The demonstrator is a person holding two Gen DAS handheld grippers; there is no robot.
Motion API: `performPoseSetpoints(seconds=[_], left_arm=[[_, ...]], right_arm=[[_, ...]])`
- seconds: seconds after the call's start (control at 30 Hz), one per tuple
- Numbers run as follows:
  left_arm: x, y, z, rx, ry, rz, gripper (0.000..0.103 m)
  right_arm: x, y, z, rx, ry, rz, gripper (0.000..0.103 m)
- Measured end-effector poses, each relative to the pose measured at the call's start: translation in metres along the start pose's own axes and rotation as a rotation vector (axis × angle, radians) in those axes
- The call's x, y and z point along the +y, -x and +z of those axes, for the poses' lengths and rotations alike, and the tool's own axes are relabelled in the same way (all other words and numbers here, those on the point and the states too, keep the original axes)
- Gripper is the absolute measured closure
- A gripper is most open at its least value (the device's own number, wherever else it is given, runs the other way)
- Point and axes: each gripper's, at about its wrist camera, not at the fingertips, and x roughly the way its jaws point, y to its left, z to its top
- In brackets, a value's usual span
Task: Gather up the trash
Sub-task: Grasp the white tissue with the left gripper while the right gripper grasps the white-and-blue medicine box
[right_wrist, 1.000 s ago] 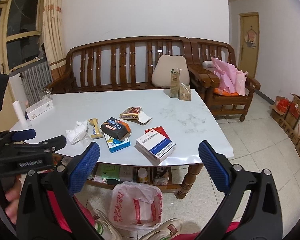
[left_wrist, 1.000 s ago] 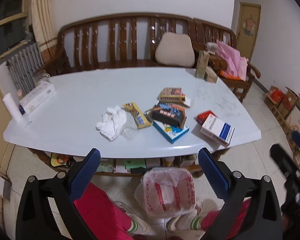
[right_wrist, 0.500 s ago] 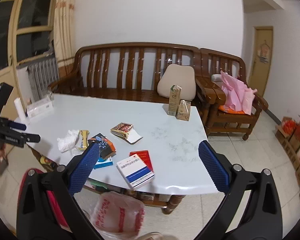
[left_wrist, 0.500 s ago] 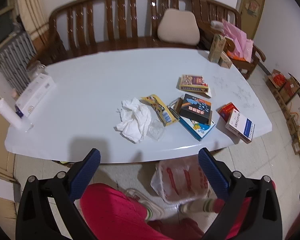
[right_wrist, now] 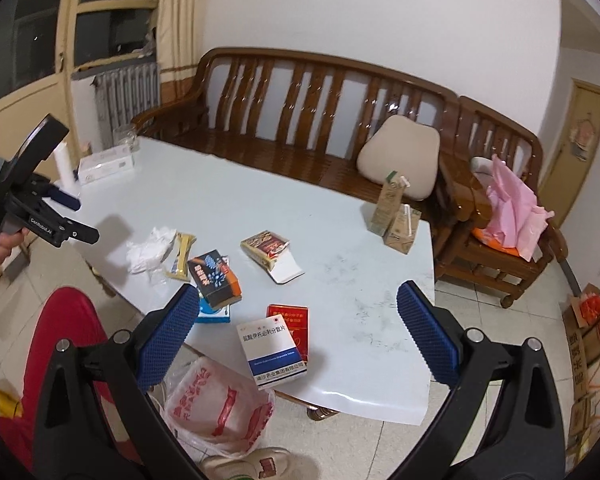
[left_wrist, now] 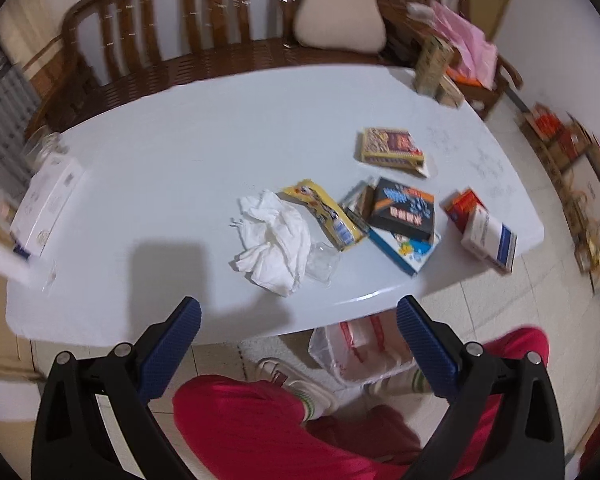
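Trash lies on the white table (left_wrist: pixel 180 168): a crumpled white tissue (left_wrist: pixel 274 246), a yellow wrapper (left_wrist: pixel 324 214), a clear plastic piece (left_wrist: pixel 320 266), a black box (left_wrist: pixel 404 214) on a blue box (left_wrist: pixel 408 250), a yellow-red box (left_wrist: pixel 392 146), a white-blue medicine box (left_wrist: pixel 488 238) and a red box (left_wrist: pixel 462 204). A white-red plastic bag (right_wrist: pixel 216 404) stands open on the floor by the table edge. My left gripper (left_wrist: pixel 298 346) is open and empty, above the near table edge. My right gripper (right_wrist: pixel 298 336) is open and empty, over the medicine box (right_wrist: pixel 274 350).
A wooden bench (right_wrist: pixel 300 120) with a beige cushion (right_wrist: pixel 398 156) stands behind the table. Two drink cartons (right_wrist: pixel 396 216) stand at the far corner. A tissue box (left_wrist: pixel 48 200) and a white tube (left_wrist: pixel 4 260) sit at the left end. Cardboard boxes (right_wrist: pixel 592 328) line the right wall.
My left gripper has risen and tipped down over the table, closer to the tissue. My right gripper has swung right and nearer the medicine box. Both stay open.
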Motion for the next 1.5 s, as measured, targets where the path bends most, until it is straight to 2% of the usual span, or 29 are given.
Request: performPoseSetpoints(seconds=[0.33, 0.6, 0.93, 1.5], left_arm=[[0.021, -0.035, 0.024, 0.105, 0.101, -0.056, 0.007], [0.023, -0.056, 0.034, 0.147, 0.112, -0.057, 0.007], [0.032, -0.092, 0.047, 0.208, 0.136, -0.048, 0.007], [0.043, -0.145, 0.061, 0.276, 0.172, -0.042, 0.007]], right_arm=[[0.022, -0.027, -0.001, 0.106, 0.129, 0.050, 0.006], [0.040, -0.061, -0.014, 0.215, 0.205, 0.102, 0.006], [0.045, -0.109, -0.036, 0.348, 0.208, 0.214, 0.006], [0.028, -0.174, -0.067, 0.490, 0.178, 0.242, 0.008]])
